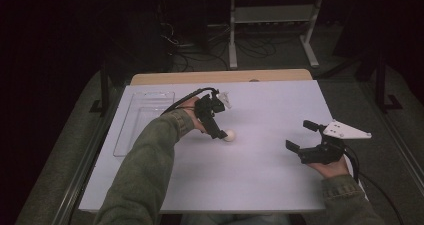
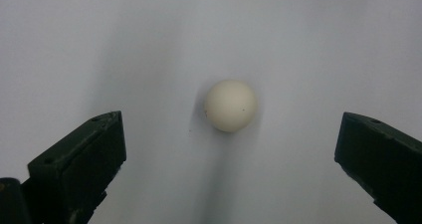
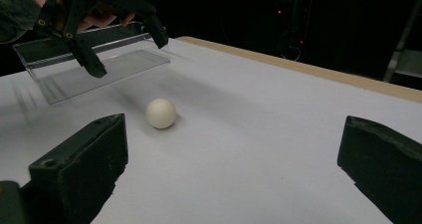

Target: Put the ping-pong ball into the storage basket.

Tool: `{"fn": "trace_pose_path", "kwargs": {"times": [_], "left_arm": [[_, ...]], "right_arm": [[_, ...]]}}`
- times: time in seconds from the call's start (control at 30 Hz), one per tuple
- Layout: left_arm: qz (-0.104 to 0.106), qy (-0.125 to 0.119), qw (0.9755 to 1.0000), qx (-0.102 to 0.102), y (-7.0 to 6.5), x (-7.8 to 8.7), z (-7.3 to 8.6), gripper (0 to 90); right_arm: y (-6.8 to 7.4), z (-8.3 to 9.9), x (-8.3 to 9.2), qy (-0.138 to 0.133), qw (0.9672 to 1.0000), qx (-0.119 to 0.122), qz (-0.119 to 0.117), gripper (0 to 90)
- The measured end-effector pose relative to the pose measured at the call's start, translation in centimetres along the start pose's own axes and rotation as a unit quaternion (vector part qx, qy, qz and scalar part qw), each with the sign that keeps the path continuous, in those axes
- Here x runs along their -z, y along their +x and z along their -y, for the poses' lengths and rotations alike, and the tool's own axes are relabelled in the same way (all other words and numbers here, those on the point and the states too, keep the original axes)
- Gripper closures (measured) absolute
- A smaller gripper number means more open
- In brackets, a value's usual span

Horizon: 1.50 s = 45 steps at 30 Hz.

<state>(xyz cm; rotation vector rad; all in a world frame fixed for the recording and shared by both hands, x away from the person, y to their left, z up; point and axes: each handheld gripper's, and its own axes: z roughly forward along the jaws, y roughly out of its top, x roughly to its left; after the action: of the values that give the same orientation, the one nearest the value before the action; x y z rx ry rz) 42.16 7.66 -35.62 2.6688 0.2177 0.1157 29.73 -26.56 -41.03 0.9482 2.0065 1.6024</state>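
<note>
Black jaws of the left gripper (image 2: pixel 229 159) rise from the bottom of its own view, spread wide apart, with the little white ball (image 2: pixel 231 105) sitting on the table between and just beyond them, not touched by either one. From the high view the left gripper (image 1: pixel 218 130) hangs just over the ball (image 1: pixel 229 135), which rests near the middle of the white table (image 1: pixel 260 180), so I'd call this the approach-to-grasp step: lined up, nothing grabbed yet. Right gripper (image 1: pixel 305 137) is parked well off on the other side, jaws also apart and holding nothing, and its view looks across at the ball (image 3: pixel 160 113) with the left gripper (image 3: pixel 124 45) hovering above it. A clear plastic tray (image 1: pixel 131 135) lies along the left edge of the table, so my guess is that's where the ball ends up. Next move, I reckon: drop straight down until the jaws straddle the ball, then close gently and evenly, since a round ball will likely roll away if one jaw nudges it first.
</note>
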Motion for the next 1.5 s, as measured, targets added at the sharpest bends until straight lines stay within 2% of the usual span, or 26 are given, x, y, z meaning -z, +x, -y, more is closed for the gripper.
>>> {"fn": "trace_pose_path", "kwargs": {"times": [0.57, 0.87, 1.07, 1.1, 1.37, 1.5], "left_arm": [[0.012, 0.026, 0.9994, -0.019, -0.4, -2.4, -0.4, 0.0], [0.027, 0.038, 0.9986, -0.025, -0.9, -3.7, -0.8, 0.0], [0.03, 0.036, 0.9986, -0.024, -0.8, -4.5, -0.9, 0.0], [0.033, 0.031, 0.9988, -0.019, -0.8, -4.6, -0.9, 0.0], [0.023, 0.033, 0.9989, -0.021, -0.5, -5.1, -0.7, 5.5], [0.021, 0.045, 0.9984, -0.026, -0.5, -5.7, -0.7, 6.8]], "right_arm": [[0.0, 0.0, 0.2, 0.001, 1.0, 0.002, 0.003, 0.0], [0.0, 0.0, 0.2, 0.001, 1.0, 0.001, 0.003, 0.0], [0.0, 0.0, 0.3, -0.001, 1.0, 0.0, 0.004, 0.0], [0.0, 0.0, 0.3, -0.001, 1.0, 0.001, 0.004, 0.0], [0.1, 0.0, 0.3, 0.001, 1.0, 0.002, -0.001, 0.0], [0.0, 0.0, 0.3, 0.0, 1.0, 0.001, -0.001, 0.0]]}}
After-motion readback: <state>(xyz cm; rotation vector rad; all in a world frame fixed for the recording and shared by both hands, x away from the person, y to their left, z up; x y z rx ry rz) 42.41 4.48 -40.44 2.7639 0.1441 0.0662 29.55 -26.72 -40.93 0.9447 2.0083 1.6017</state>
